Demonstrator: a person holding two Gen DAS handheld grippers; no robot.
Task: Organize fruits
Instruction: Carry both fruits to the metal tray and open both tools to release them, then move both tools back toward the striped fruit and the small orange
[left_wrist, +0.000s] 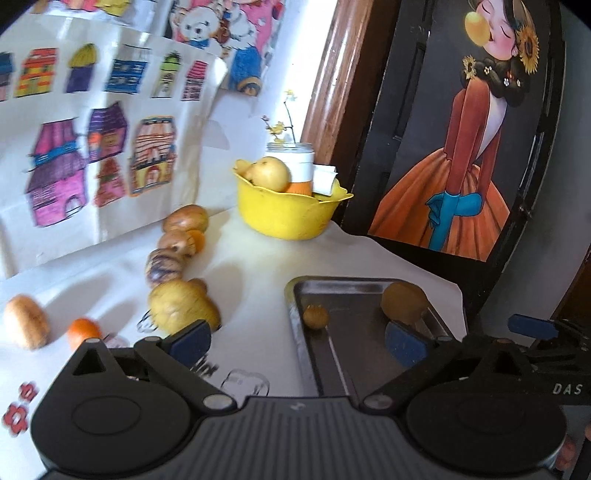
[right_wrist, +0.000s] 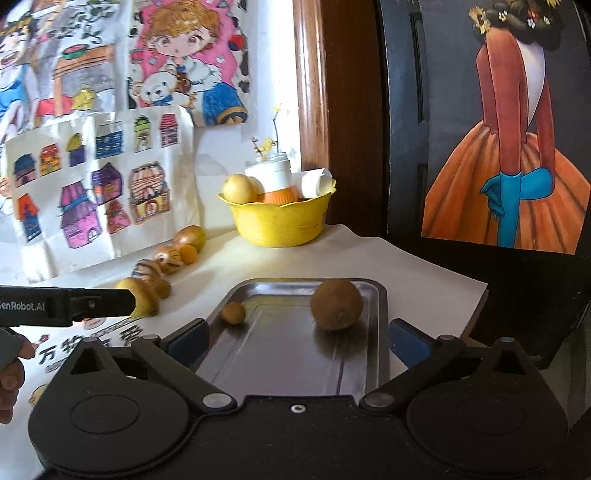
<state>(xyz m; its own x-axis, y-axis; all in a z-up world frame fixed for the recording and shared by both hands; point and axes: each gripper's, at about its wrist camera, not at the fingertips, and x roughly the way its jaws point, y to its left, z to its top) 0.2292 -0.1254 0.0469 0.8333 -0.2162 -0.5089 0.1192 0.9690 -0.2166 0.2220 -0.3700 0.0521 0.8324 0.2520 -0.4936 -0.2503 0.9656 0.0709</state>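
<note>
Tray (right_wrist: 373, 332) holds two brown fruits (right_wrist: 336, 304); both claws (right_wrist: 295, 341) spread, empty.

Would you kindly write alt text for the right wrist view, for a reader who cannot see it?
An open claw hovers empty over a metal tray holding a large brown fruit and a small one. Behind sits a yellow bowl of fruit; more fruit lines the table at left.

Two fruits (right_wrist: 336, 303) lie in the tray (right_wrist: 373, 354), bowl (right_wrist: 280, 221) behind, fruit row (right_wrist: 162, 269) left
</note>
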